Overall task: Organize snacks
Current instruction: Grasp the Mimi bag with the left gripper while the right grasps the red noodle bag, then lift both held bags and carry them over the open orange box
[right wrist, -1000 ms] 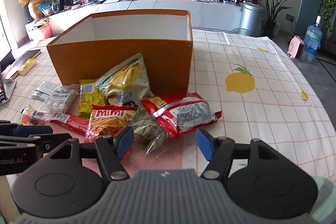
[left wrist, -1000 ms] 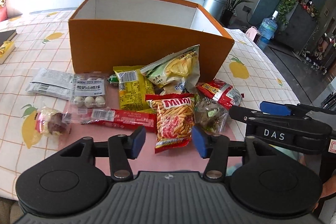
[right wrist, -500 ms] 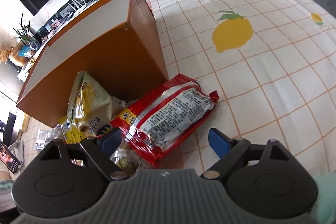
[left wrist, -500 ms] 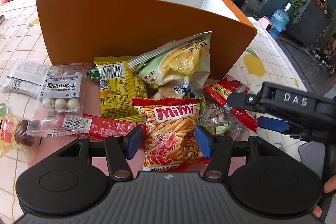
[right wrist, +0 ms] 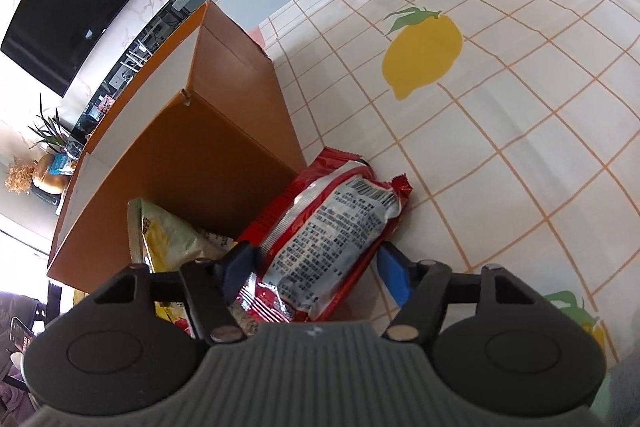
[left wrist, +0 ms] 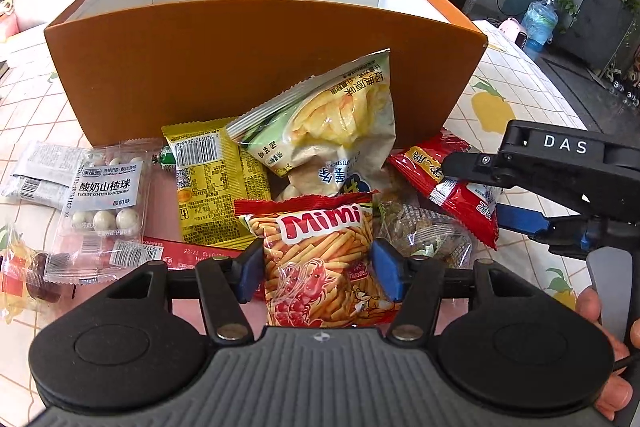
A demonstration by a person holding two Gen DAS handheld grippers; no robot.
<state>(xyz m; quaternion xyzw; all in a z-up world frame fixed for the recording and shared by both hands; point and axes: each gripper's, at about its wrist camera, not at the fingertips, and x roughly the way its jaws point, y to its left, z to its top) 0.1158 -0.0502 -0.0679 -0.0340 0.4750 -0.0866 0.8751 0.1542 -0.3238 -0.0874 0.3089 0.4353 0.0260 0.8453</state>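
A pile of snacks lies in front of an open orange box (left wrist: 240, 67) (right wrist: 208, 147). My left gripper (left wrist: 319, 269) straddles the red Mimi stick-snack bag (left wrist: 320, 239), which lies flat. The jaws are closing, the blue pads sit at the bag's two sides, and the bag is not squeezed. My right gripper (right wrist: 316, 267) (left wrist: 492, 191) is rolled over and closing on the red packet (right wrist: 332, 231) (left wrist: 460, 195). Its pads touch both sides of the packet. A pale green chips bag (left wrist: 332, 123) (right wrist: 168, 235) leans on the box.
A yellow packet (left wrist: 216, 187), a tray of hawthorn balls (left wrist: 104, 195), a long red packet (left wrist: 180, 251), white sachets (left wrist: 36, 171) and a clear bag (left wrist: 424, 231) lie around. The lemon-print tablecloth (right wrist: 520, 147) spreads to the right. A hand (left wrist: 600, 307) holds the right gripper.
Both grippers have come down closer to the pile. The right one rolled and its jaws narrowed onto the red packet. The left pads now flank the Mimi bag.
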